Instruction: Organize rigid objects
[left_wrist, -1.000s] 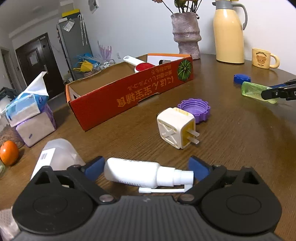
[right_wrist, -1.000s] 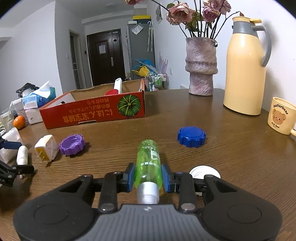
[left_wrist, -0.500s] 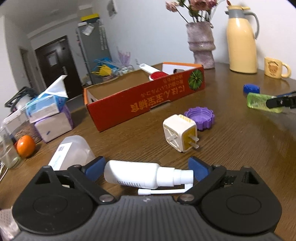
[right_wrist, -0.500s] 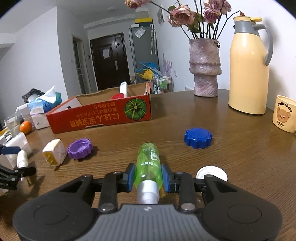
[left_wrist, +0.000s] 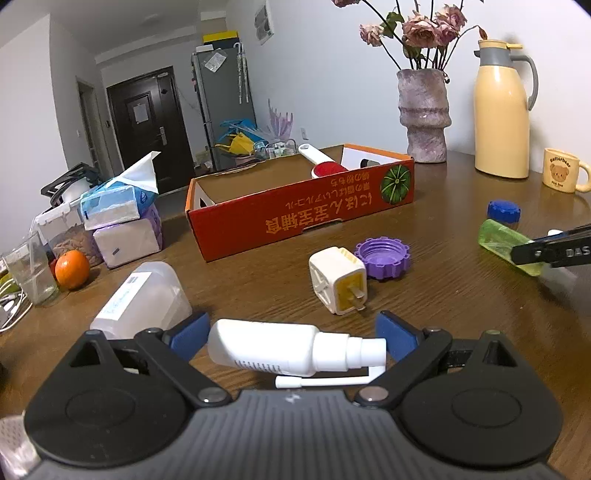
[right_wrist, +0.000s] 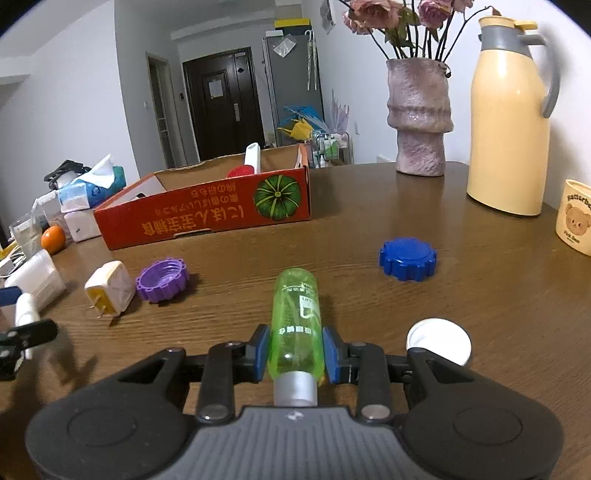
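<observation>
At the lower centre of the left wrist view, the left tool (left_wrist: 290, 341) grips a white spray bottle (left_wrist: 280, 350) lying crosswise between its blue pads, above the brown worktop (left_wrist: 443, 295). Mid-frame, a white plug adapter (left_wrist: 338, 278) touches a purple cap (left_wrist: 382, 253) before the red cardboard box (left_wrist: 299, 214). In the right wrist view, the right tool (right_wrist: 293, 352) clamps a green bottle (right_wrist: 295, 325) pointing ahead; a blue cap (right_wrist: 408, 258) lies at right.
</observation>
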